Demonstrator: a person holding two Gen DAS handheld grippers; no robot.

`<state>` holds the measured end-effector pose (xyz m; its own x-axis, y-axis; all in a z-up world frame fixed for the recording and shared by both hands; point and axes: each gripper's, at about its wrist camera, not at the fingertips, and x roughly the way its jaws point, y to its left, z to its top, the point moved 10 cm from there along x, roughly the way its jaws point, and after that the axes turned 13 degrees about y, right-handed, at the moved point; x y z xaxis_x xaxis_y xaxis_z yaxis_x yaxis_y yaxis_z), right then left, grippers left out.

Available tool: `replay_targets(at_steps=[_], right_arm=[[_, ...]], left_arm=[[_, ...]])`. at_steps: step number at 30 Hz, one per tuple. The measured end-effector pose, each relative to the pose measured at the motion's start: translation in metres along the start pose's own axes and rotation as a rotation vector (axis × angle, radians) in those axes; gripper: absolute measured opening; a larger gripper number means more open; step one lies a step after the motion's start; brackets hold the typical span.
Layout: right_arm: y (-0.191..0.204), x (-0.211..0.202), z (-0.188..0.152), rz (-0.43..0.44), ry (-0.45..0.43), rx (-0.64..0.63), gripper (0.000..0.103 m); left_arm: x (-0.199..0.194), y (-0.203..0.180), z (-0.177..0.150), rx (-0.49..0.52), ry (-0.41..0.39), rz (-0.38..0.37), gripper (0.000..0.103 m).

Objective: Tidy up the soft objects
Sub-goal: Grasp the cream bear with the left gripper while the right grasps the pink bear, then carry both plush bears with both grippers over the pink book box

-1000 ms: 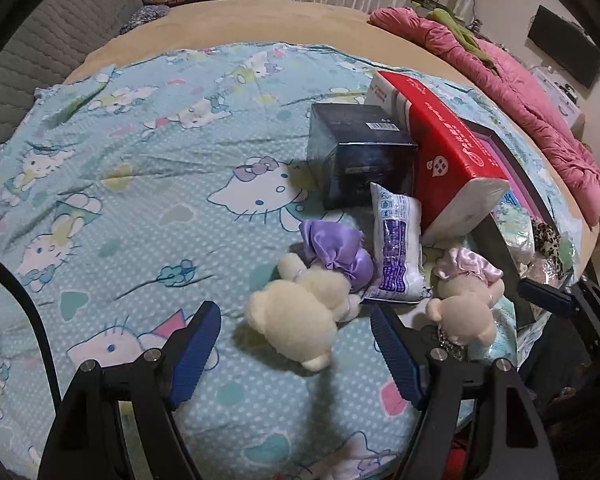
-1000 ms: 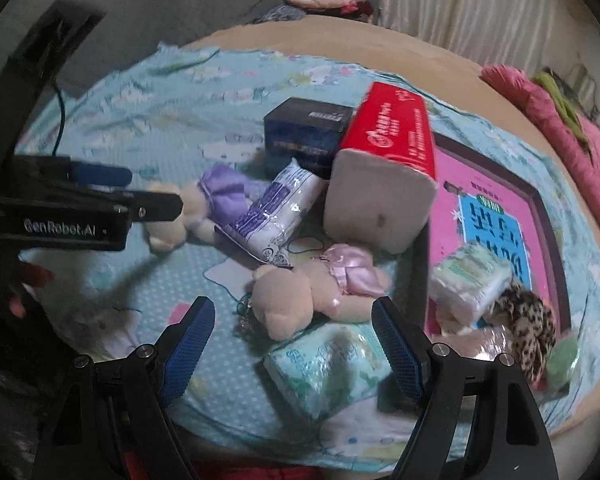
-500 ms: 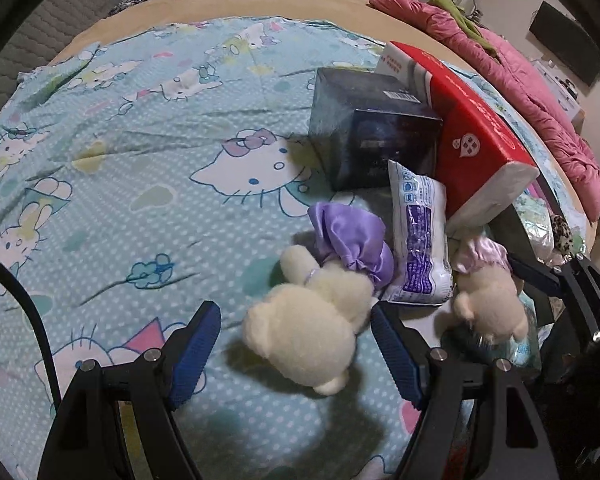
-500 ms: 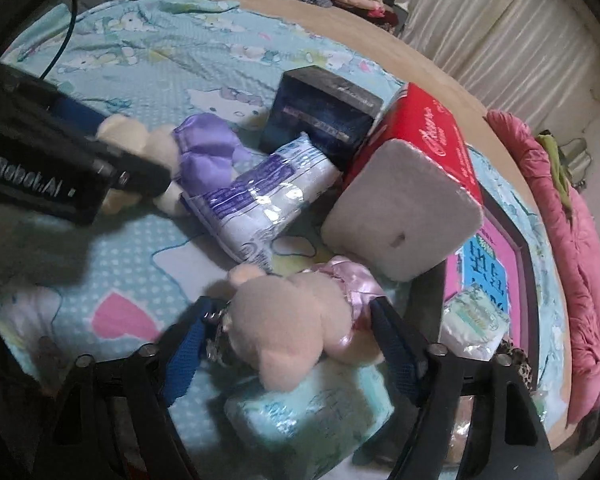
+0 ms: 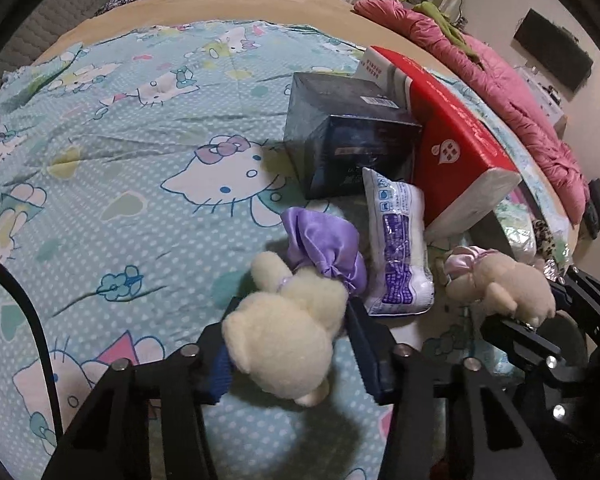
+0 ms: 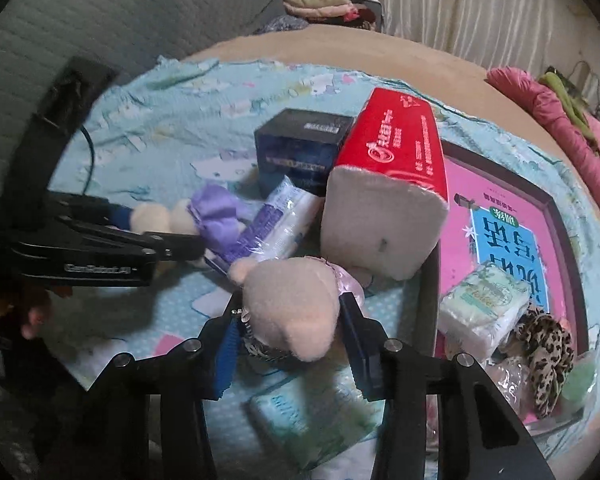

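My left gripper (image 5: 292,354) is shut on a cream teddy bear with a purple satin dress (image 5: 284,332), held by its head; the dress (image 5: 324,248) points away. My right gripper (image 6: 290,342) is shut on a beige teddy bear with a pink dress (image 6: 296,308), gripped at the head. The pink-dress bear also shows in the left wrist view (image 5: 504,284), and the purple-dress bear in the right wrist view (image 6: 216,216).
A dark blue box (image 5: 348,140), a red tissue pack (image 5: 452,140) and a white-purple packet (image 5: 398,248) lie on the Hello Kitty sheet (image 5: 120,152). A pink book (image 6: 504,216), small tissue packs (image 6: 484,304) and a leopard scrunchie (image 6: 544,348) lie right.
Both grippers moved forward over their bears and closed on the heads; both were open one second ago.
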<state>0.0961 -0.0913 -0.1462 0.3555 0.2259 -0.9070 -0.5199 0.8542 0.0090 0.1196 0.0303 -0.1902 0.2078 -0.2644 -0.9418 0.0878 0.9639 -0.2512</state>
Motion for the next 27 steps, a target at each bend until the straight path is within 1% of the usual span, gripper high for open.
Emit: replay_targets(at_steps=[3, 7, 12, 16, 27], right_arm=[[0.006, -0.011, 0.004, 0.018, -0.028, 0.005, 0.048], [0.011, -0.026, 0.002, 0.031, -0.051, 0.008, 0.048], [0.006, -0.04, 0.001, 0.049, -0.082, 0.032, 0.048], [0.003, -0.052, 0.003, 0.063, -0.119, 0.046, 0.048], [-0.003, -0.087, 0.007, 0.11, -0.215, 0.08, 0.048]], left_arm=[[-0.004, 0.001, -0.001, -0.013, -0.009, -0.021, 0.044], [-0.013, -0.001, -0.005, -0.004, -0.029, 0.009, 0.043], [-0.023, -0.007, -0.011, 0.003, -0.041, 0.042, 0.042], [-0.042, -0.012, -0.015, 0.011, -0.072, 0.076, 0.042], [-0.094, -0.031, -0.013, 0.026, -0.149, 0.128, 0.042]])
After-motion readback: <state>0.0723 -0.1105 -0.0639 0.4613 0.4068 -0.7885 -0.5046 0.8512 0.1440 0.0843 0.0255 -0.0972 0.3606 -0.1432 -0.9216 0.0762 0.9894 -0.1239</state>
